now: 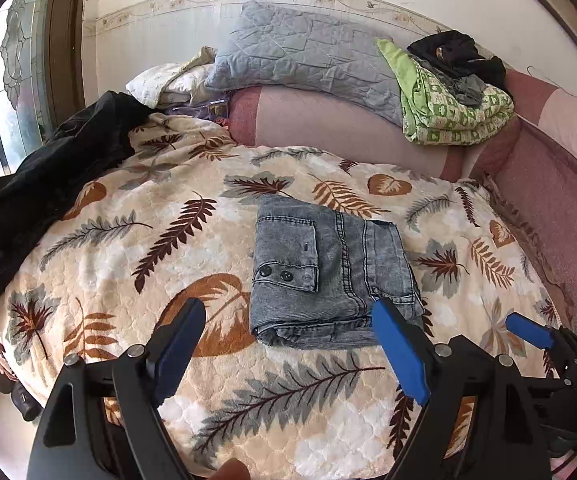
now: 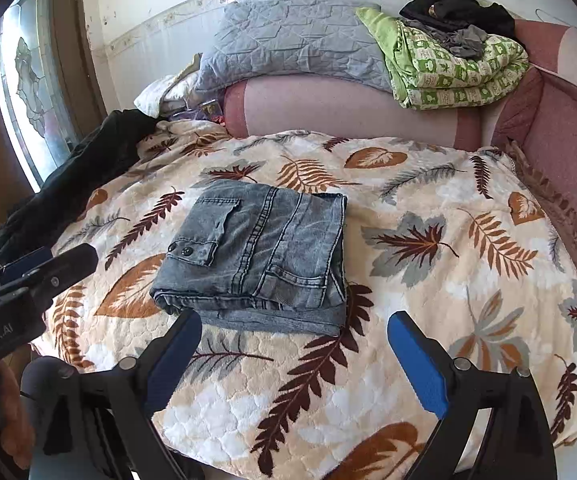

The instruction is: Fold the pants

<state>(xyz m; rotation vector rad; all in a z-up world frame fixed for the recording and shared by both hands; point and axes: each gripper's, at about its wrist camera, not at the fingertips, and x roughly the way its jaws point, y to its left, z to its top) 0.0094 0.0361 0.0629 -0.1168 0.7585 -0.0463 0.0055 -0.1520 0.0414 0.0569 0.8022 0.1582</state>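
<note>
The jeans lie folded into a thick square near the middle of the leaf blanket, pocket flap with two snaps facing up, the rolled fold toward the near edge. Denim like this looks heavy and stiff enough to keep its shape, not slippery; I'd take it by the thick near fold or the right-hand stacked edges, pinching all layers. The left gripper hangs just short of the near edge, jaws wide, holding nothing. The right gripper is likewise spread and empty. Far off sit a grey pillow and a green quilt.
</note>
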